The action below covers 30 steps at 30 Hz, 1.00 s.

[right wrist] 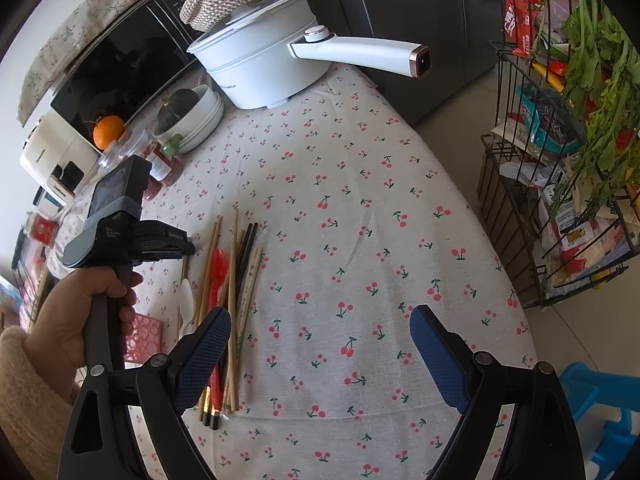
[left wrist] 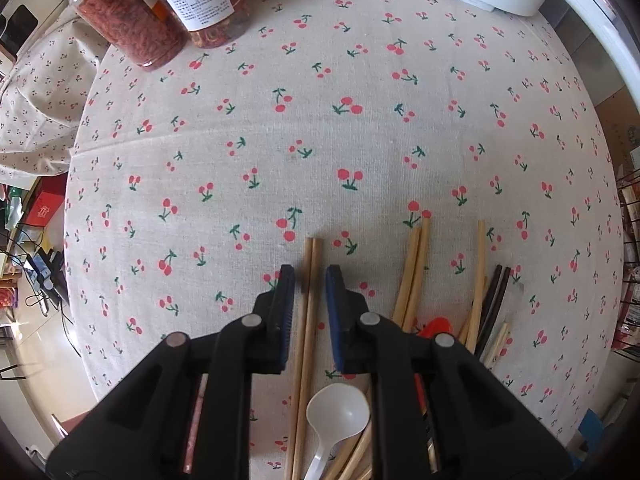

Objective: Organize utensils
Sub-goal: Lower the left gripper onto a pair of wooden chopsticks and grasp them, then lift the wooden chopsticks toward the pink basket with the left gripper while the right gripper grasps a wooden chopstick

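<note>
Partly hidden: chopsticks (left wrist: 307, 320) between jaws.

A pair of light wooden chopsticks (left wrist: 307, 320) lies side by side on the cherry-print desk (left wrist: 320, 140), tips pointing away. Beside them rests a white plastic spoon (left wrist: 336, 416), bowl up, its handle running toward the camera. To the right — a loose heap: more pale wooden chopsticks (left wrist: 412, 272), a dark pair (left wrist: 496, 300) and a red spoon (right wrist: 218, 276), all flat, roughly parallel, some overlapping.
</note>
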### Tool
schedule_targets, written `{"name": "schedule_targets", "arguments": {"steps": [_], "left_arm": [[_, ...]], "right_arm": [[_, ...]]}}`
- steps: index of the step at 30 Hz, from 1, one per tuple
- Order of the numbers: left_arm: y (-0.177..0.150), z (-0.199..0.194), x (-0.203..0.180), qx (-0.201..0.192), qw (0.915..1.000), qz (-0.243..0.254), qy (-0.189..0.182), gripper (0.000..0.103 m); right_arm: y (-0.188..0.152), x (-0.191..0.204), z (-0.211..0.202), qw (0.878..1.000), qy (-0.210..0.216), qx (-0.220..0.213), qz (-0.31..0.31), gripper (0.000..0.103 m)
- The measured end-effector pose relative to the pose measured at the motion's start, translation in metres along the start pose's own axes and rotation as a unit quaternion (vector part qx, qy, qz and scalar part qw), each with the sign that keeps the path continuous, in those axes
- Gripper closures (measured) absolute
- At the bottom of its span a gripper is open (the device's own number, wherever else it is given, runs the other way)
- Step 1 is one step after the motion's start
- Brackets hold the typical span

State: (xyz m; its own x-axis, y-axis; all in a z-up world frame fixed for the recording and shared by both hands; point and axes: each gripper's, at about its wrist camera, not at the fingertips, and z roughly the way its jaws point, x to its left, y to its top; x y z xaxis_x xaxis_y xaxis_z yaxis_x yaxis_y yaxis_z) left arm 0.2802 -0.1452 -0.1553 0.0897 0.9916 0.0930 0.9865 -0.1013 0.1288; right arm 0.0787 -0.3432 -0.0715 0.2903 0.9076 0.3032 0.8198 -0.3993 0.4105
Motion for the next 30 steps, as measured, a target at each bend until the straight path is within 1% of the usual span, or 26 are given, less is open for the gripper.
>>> {"name": "schedule_targets", "arguments": {"steps": [1, 4, 7, 9, 11, 16, 18, 19, 20, 21, 22, 24, 25, 27, 30], "left_arm": [[0.003, 0.002, 0.003, 0.001, 1.0, -0.001, -0.006, 0.093], [0.003, 0.002, 0.002, -0.006, 0.9999, 0.006, -0.007, 0.093], [-0.005, -0.005, 0.01, -0.04, 0.9989, 0.021, -0.01, 0.094], [-0.017, -0.025, 0.007, -0.069, 0.9969, 0.036, -0.015, 0.094], [-0.029, -0.049, 0.011, -0.099, 0.9937, 0.044, -0.031, 0.094], [-0.069, -0.109, 0.031, -0.17, 0.9808, 0.053, -0.079, 0.094], [-0.083, -0.128, 0.039, -0.196, 0.9742, 0.06, -0.094, 0.094], [-0.094, -0.138, 0.044, -0.21, 0.9704, 0.063, -0.1, 0.094], [-0.102, -0.146, 0.05, -0.223, 0.9667, 0.065, -0.106, 0.094], [-0.113, -0.154, 0.056, -0.236, 0.9628, 0.067, -0.114, 0.094], [-0.118, -0.154, 0.064, -0.247, 0.9588, 0.067, -0.124, 0.094], [-0.134, -0.166, 0.077, -0.264, 0.9515, 0.064, -0.144, 0.094], [-0.141, -0.169, 0.082, -0.272, 0.948, 0.062, -0.154, 0.094], [-0.153, -0.174, 0.096, -0.284, 0.9409, 0.054, -0.176, 0.094], [-0.167, -0.174, 0.106, -0.311, 0.9304, 0.054, -0.186, 0.094]], "right_arm": [[0.0, 0.001, 0.001, 1.0, 0.0, 0.001, -0.001, 0.011], [0.0, 0.002, 0.002, 1.0, 0.001, 0.002, -0.001, 0.011], [0.001, 0.003, 0.004, 1.0, 0.002, 0.003, -0.002, 0.011], [0.001, 0.004, 0.004, 1.0, 0.004, 0.003, -0.002, 0.011], [0.0, 0.007, 0.005, 1.0, 0.01, 0.002, -0.003, 0.011], [-0.001, 0.016, 0.01, 0.999, 0.033, 0.007, -0.007, 0.013], [-0.001, 0.021, 0.015, 0.999, 0.048, 0.014, -0.009, 0.02], [-0.001, 0.023, 0.02, 0.998, 0.057, 0.019, -0.007, 0.022], [0.0, 0.026, 0.025, 0.997, 0.067, 0.025, -0.007, 0.027], [0.002, 0.03, 0.03, 0.997, 0.074, 0.032, -0.008, 0.035], [0.003, 0.034, 0.035, 0.996, 0.082, 0.036, -0.009, 0.039], [0.009, 0.043, 0.046, 0.995, 0.09, 0.042, -0.01, 0.054], [0.011, 0.048, 0.051, 0.995, 0.091, 0.043, -0.012, 0.057], [0.019, 0.057, 0.062, 0.995, 0.091, 0.043, -0.018, 0.068], [0.031, 0.072, 0.082, 0.995, 0.084, 0.045, -0.026, 0.073]]}}
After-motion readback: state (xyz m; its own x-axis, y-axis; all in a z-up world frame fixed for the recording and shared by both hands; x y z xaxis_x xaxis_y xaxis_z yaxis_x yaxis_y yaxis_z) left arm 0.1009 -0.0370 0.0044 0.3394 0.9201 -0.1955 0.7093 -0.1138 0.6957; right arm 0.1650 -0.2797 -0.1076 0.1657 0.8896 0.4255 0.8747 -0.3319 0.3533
